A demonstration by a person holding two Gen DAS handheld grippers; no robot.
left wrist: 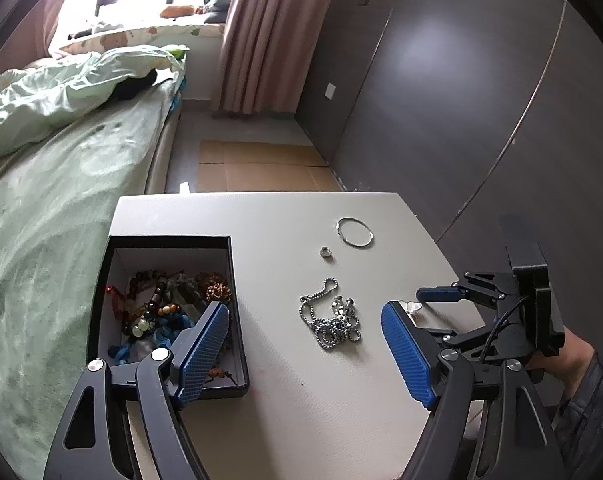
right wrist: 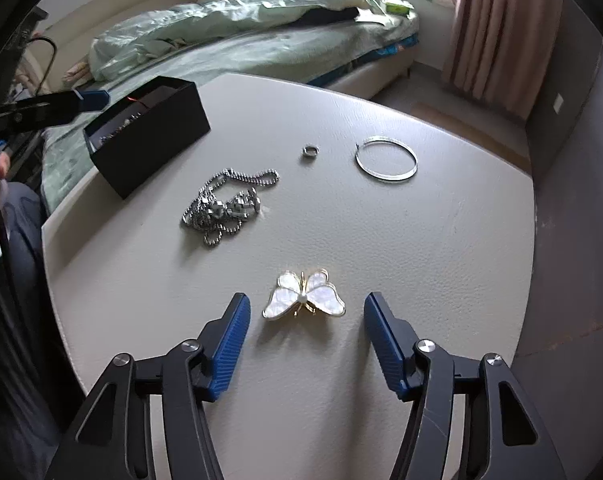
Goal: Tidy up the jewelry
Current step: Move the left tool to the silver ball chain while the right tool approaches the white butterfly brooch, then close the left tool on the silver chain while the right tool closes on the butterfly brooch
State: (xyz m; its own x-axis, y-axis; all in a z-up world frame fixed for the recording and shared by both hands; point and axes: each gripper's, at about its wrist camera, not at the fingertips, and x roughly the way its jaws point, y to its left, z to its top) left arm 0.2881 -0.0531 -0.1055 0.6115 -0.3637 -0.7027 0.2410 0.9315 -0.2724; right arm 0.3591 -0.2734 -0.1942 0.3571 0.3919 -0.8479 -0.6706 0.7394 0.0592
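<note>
Your right gripper had its jaws apart, flanking the butterfly brooch on the worktop. At 11 o'clock lay the ball chain, beyond it the ring and bangle. Your left gripper, jaws apart, hovered beside the black box.

Shiny metal ball chain (pearly, gold-edged butterfly brooch) on matt table

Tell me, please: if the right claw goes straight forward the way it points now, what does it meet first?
Probably the butterfly brooch: it lies on the table just ahead of the open right claw, centred between its fingers. The ball chain lies farther off, to the left.
</note>
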